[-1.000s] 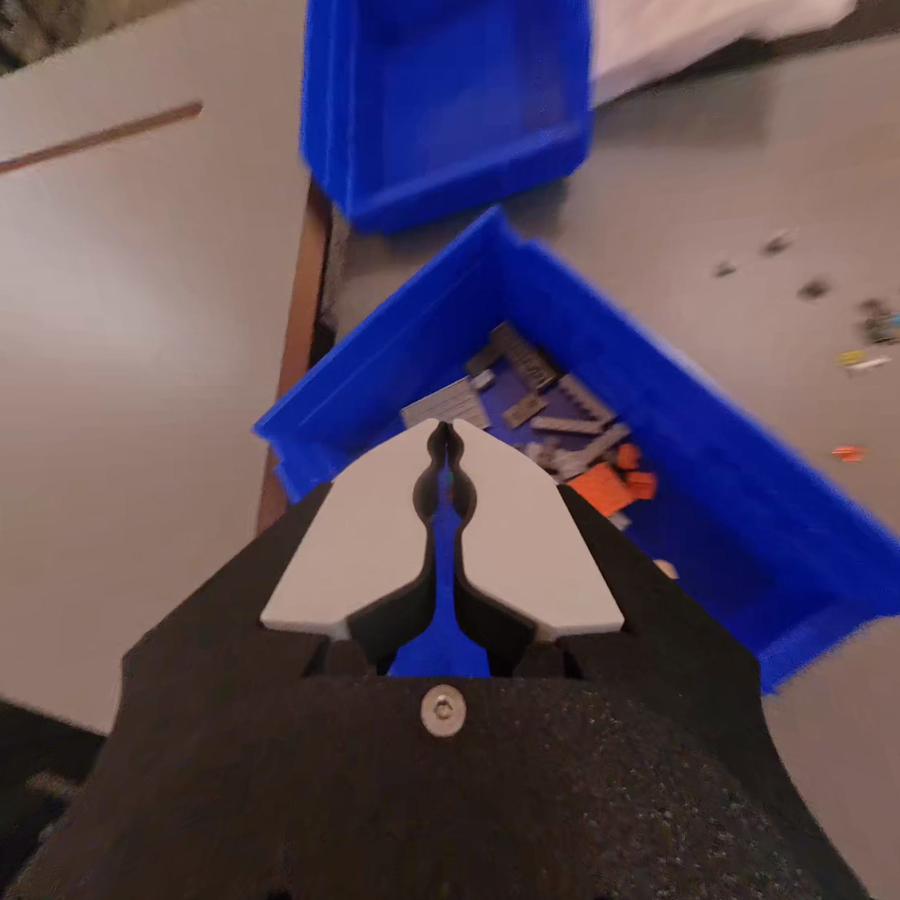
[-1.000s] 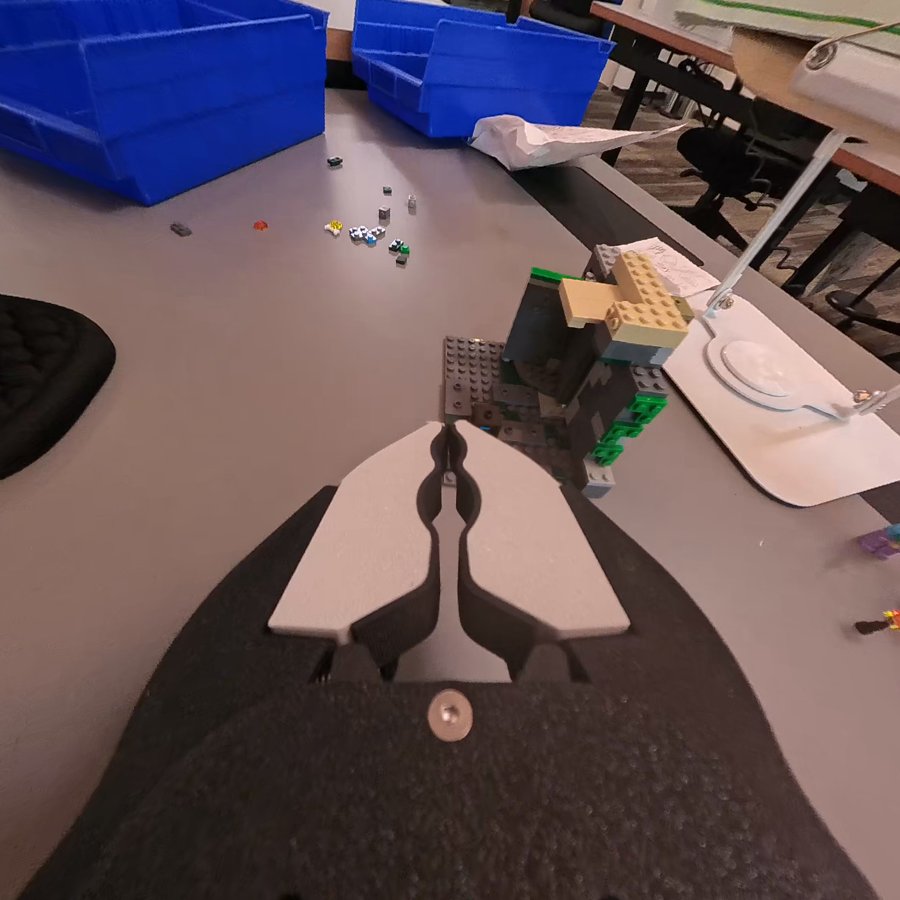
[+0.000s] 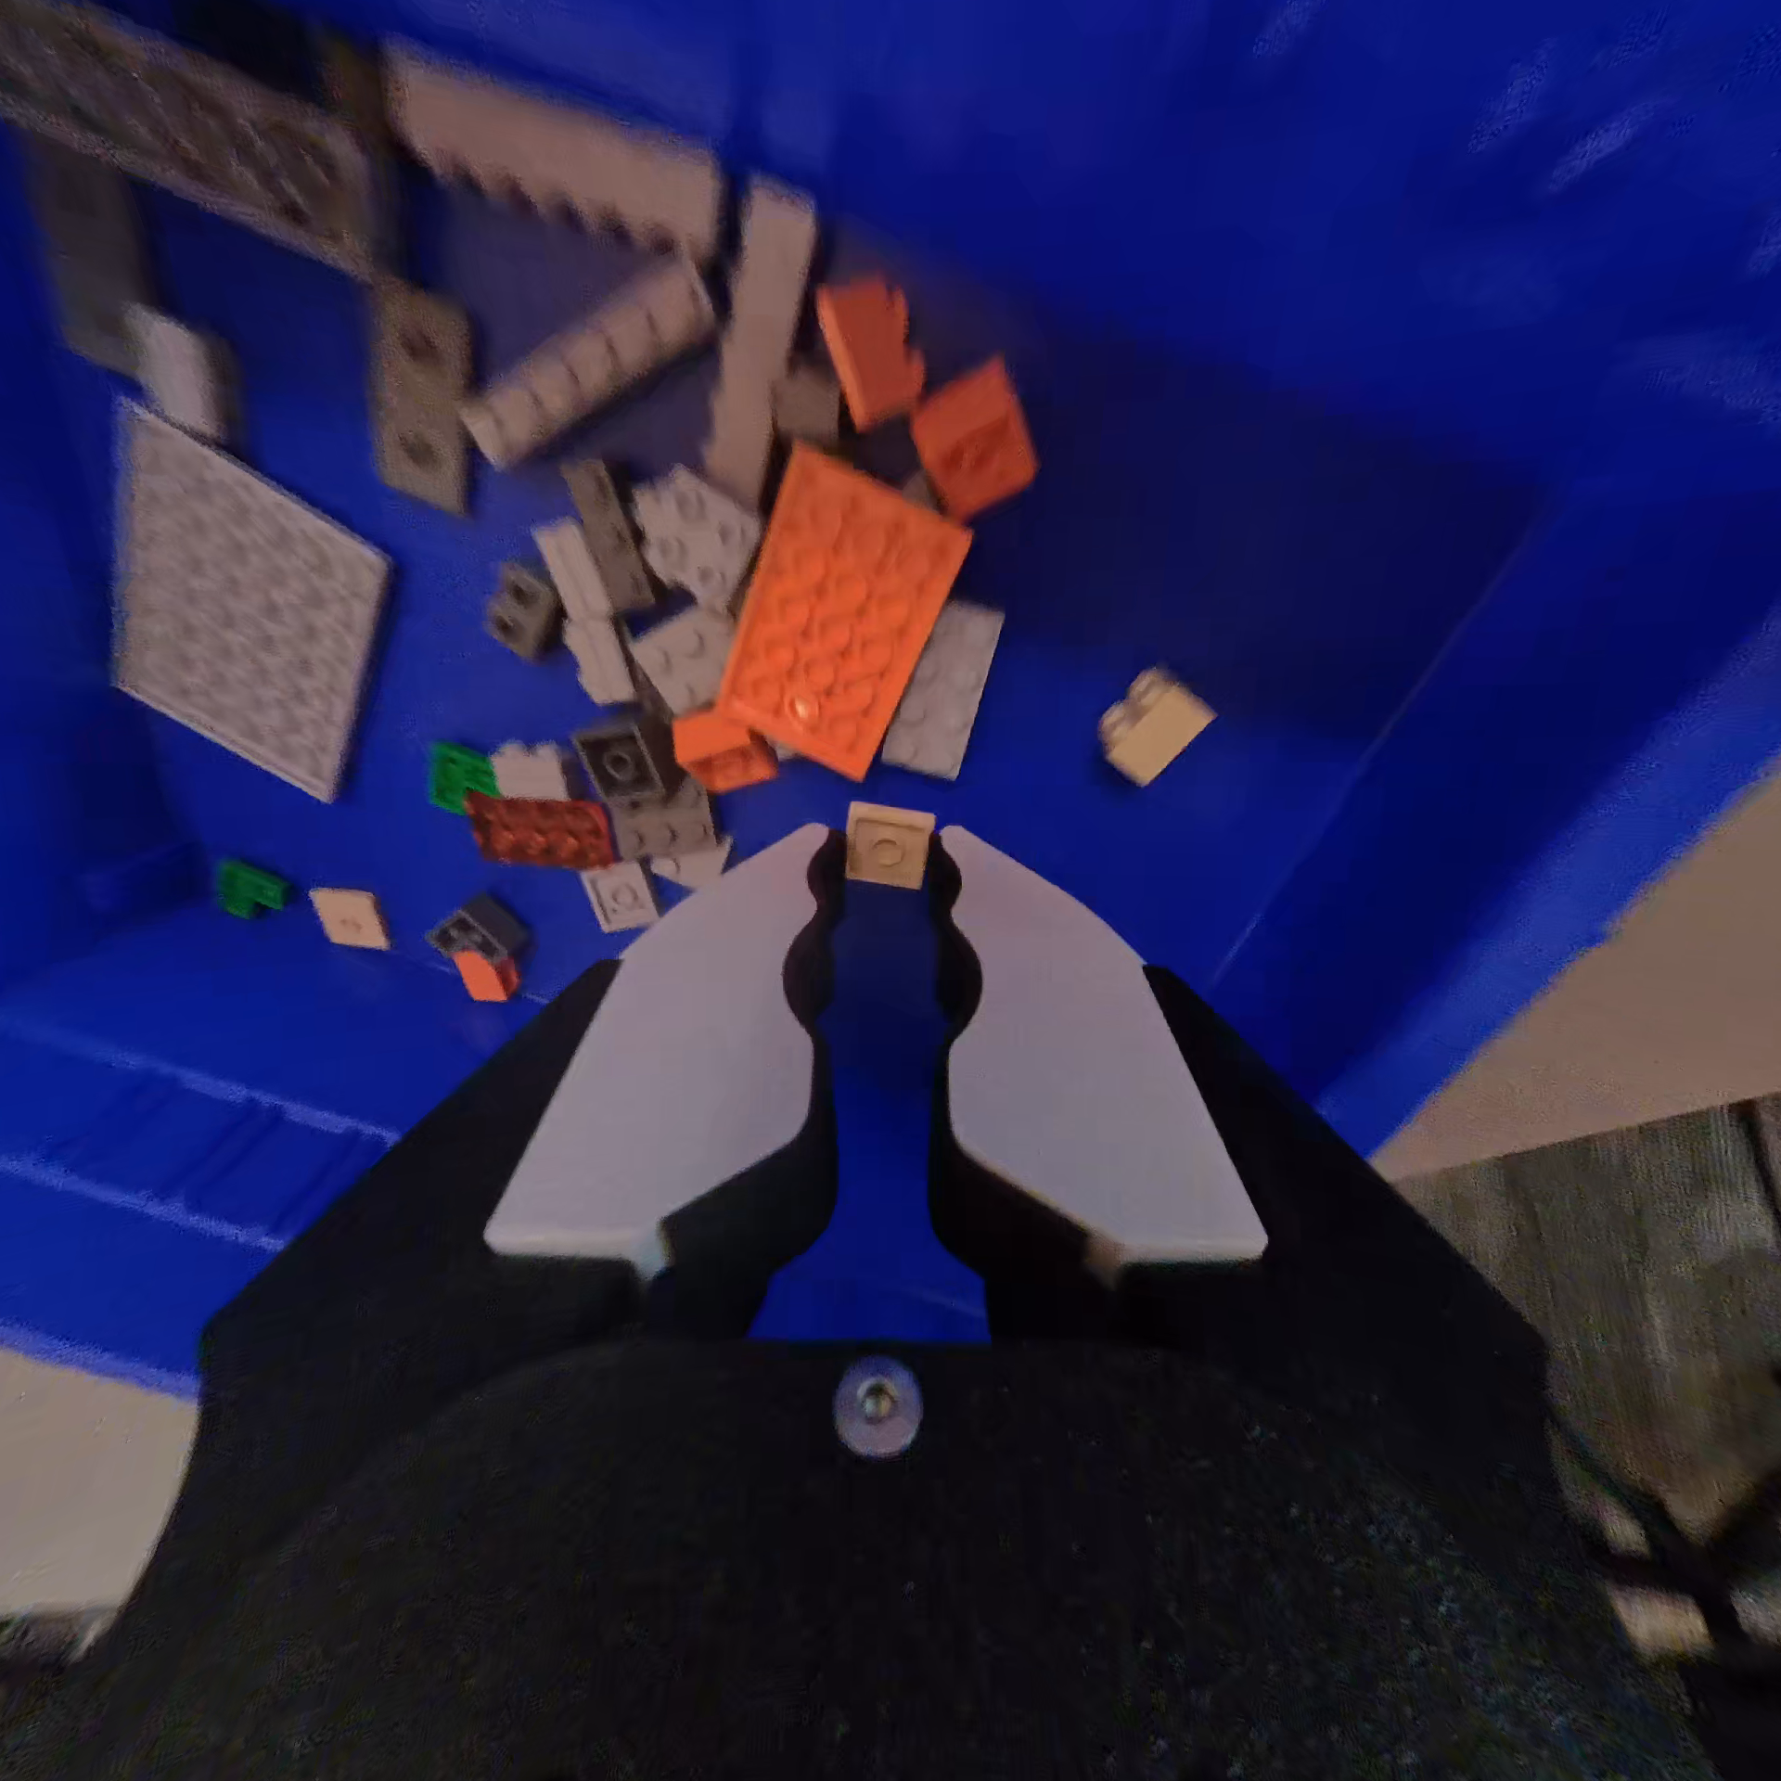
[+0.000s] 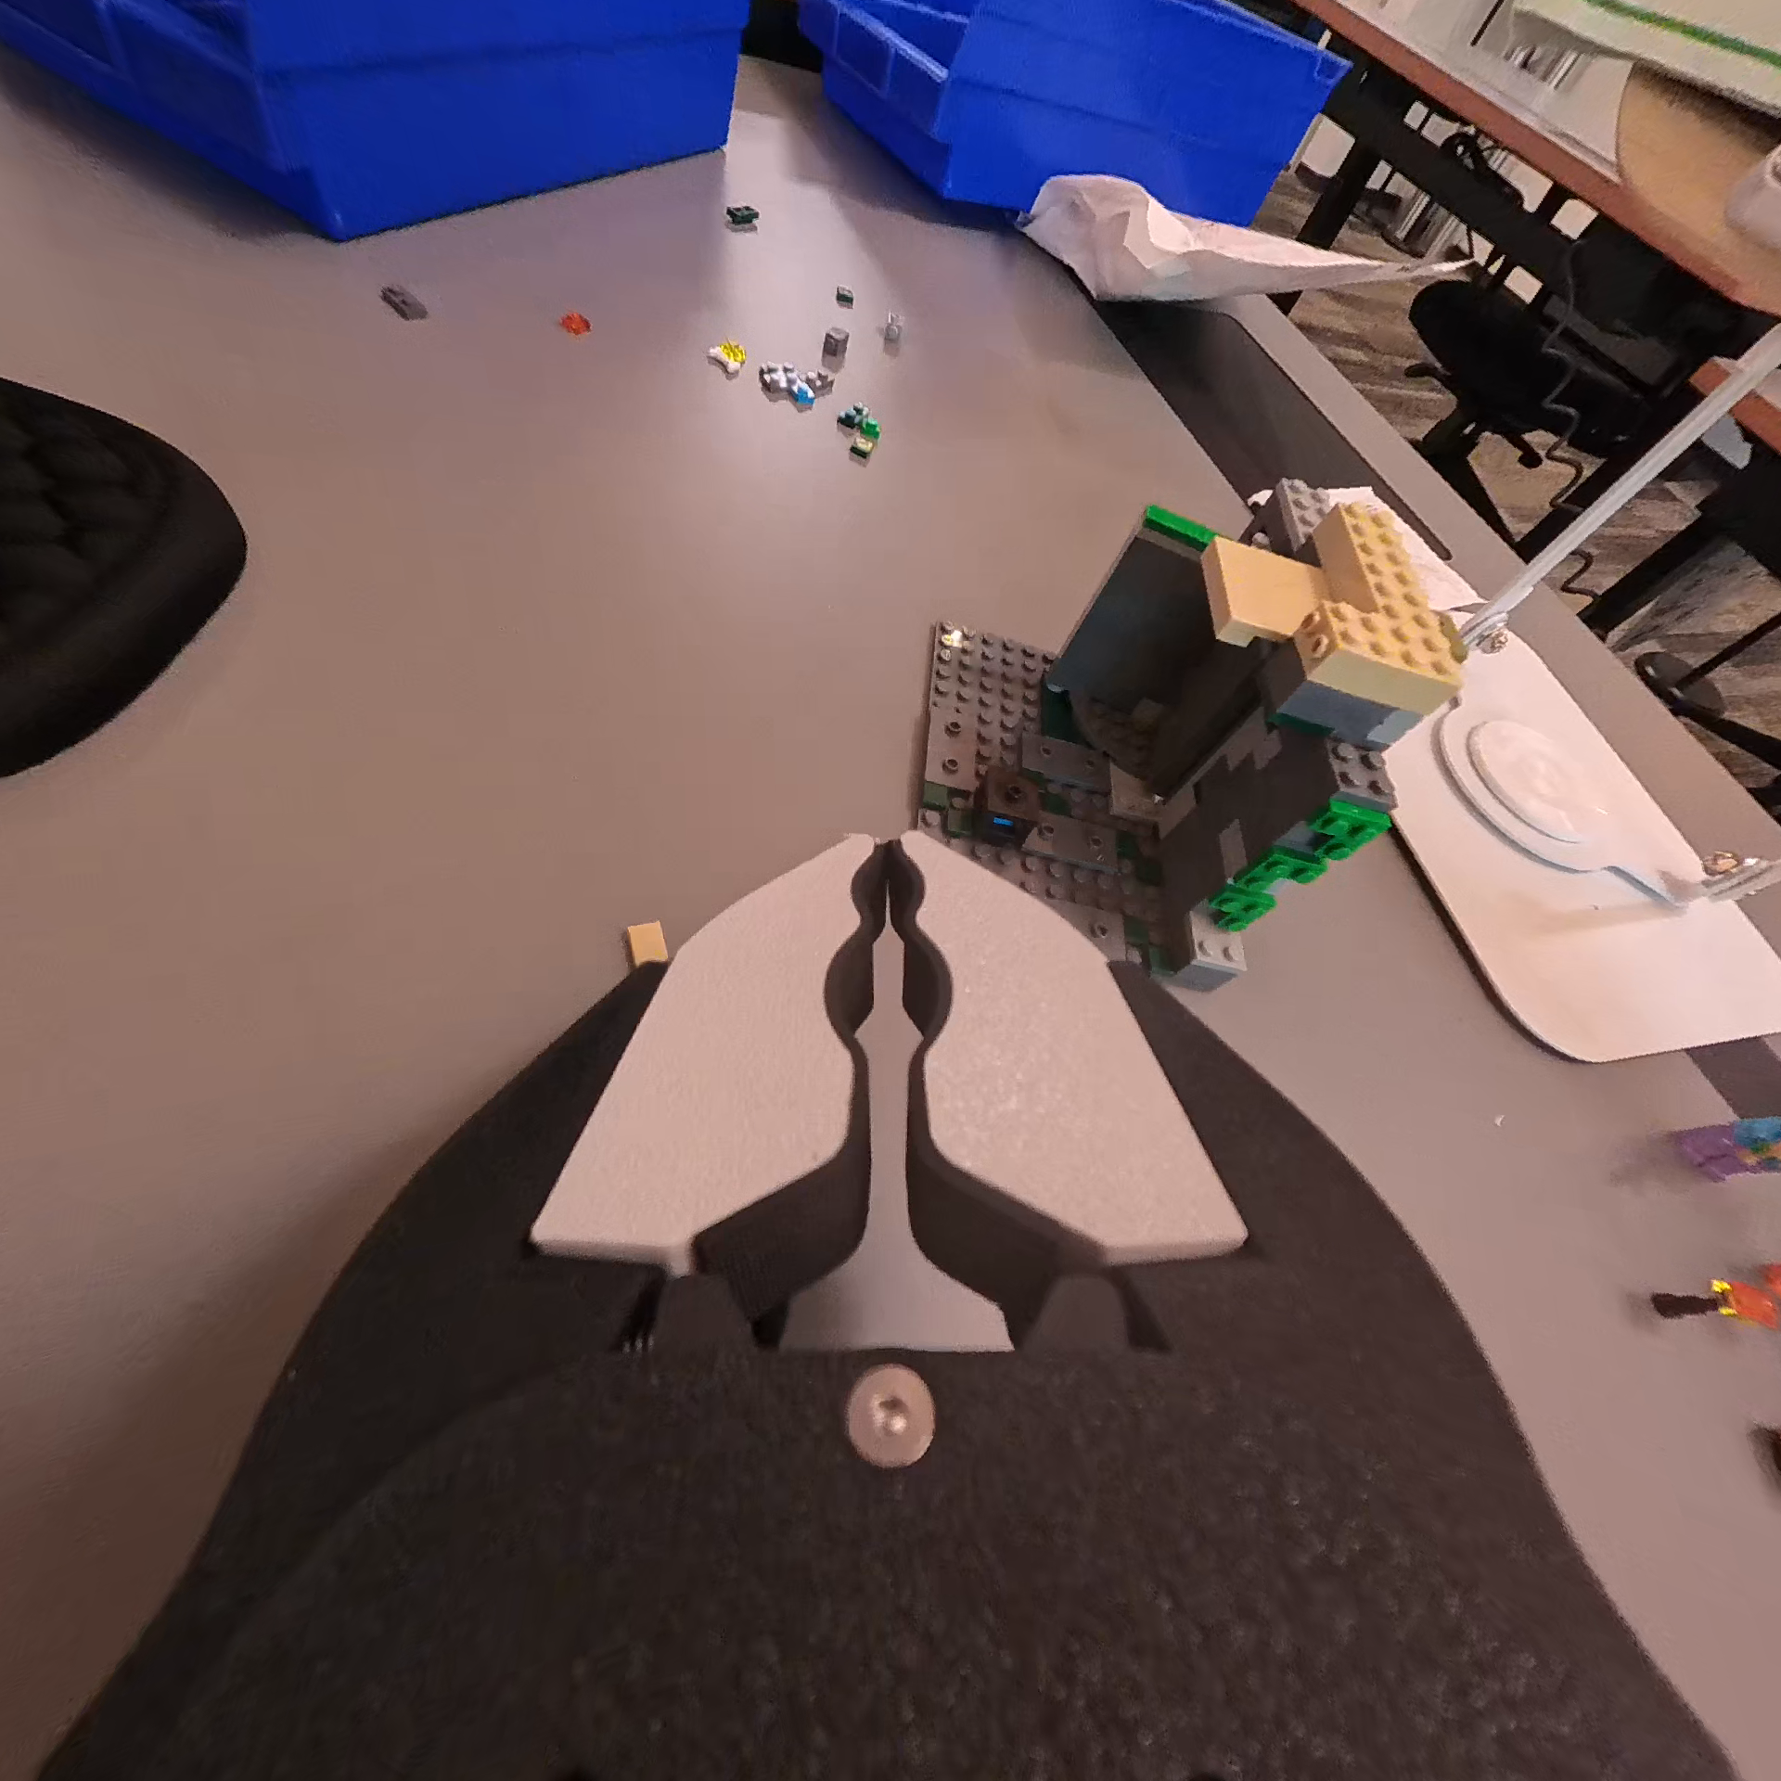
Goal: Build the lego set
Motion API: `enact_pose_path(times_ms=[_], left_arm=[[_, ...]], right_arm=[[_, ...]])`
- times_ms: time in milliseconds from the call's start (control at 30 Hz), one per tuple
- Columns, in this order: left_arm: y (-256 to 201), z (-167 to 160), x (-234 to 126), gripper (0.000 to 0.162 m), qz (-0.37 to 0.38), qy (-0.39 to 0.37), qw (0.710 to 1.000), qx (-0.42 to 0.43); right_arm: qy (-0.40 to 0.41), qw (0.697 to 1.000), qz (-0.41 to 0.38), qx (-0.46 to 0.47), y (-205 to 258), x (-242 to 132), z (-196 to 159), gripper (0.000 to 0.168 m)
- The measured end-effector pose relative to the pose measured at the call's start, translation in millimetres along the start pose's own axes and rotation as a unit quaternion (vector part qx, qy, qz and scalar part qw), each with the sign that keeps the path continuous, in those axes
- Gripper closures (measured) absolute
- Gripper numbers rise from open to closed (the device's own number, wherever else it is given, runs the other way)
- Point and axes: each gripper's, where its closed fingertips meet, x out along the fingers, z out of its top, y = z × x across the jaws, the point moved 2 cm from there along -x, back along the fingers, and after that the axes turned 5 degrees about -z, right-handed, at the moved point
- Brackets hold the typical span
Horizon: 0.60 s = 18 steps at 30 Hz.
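The left gripper (image 3: 889, 840) reaches down into a blue bin (image 3: 1446, 405), its fingers parted with a small tan one-stud plate (image 3: 889, 846) sitting right between the tips; whether the tips actually press on it I cannot tell through the blur. Just above it in the frame lies a large orange plate (image 3: 840, 607) on a jumble of grey bricks (image 3: 675, 540), with a big square grey plate (image 3: 246, 602) at the left and a lone tan brick (image 3: 1155, 725) off to the right.

The right gripper (image 4: 889, 848) hovers over the grey table (image 4: 482, 626) with its fingers brought together on nothing. Just right of its tips, in the centre right of the frame, stands the half-built lego model (image 4: 1224, 713), grey and green with a tan top. A small tan piece (image 4: 646, 942) lies beside the left finger, and tiny loose pieces (image 4: 800, 381) are scattered towards the two blue bins (image 4: 463, 106) along the top.
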Motion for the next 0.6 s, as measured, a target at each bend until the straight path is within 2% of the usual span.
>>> enact_pose_path(times_ms=[100,167,233,300,400,533,600], left_arm=[[-19,40,-46,0.146,0.008,-0.144,0.989,0.014],[-48,71,-80,0.146,0.001,-0.249,0.967,0.046],[-92,102,-111,0.146,-0.033,-0.348,0.933,0.092],[-145,130,-136,0.146,-0.09,-0.439,0.881,0.15],[-219,162,-156,0.146,-0.202,-0.532,0.795,0.209],[-290,197,-160,0.146,-0.359,-0.602,0.67,0.245],[-314,213,-153,0.146,-0.413,-0.608,0.63,0.254]], right_arm=[[-0.018,1.0,0.003,-0.002,2,-2,6,0.168],[-0.031,0.999,0.013,0.006,6,-2,12,0.168],[-0.052,0.998,0.034,0.022,13,-4,19,0.168],[-0.074,0.995,0.057,0.037,21,-7,29,0.168],[-0.117,0.986,0.102,0.062,35,-15,47,0.168],[-0.179,0.95,0.214,0.142,53,-35,75,0.161],[-0.197,0.923,0.264,0.197,55,-45,85,0.158]])
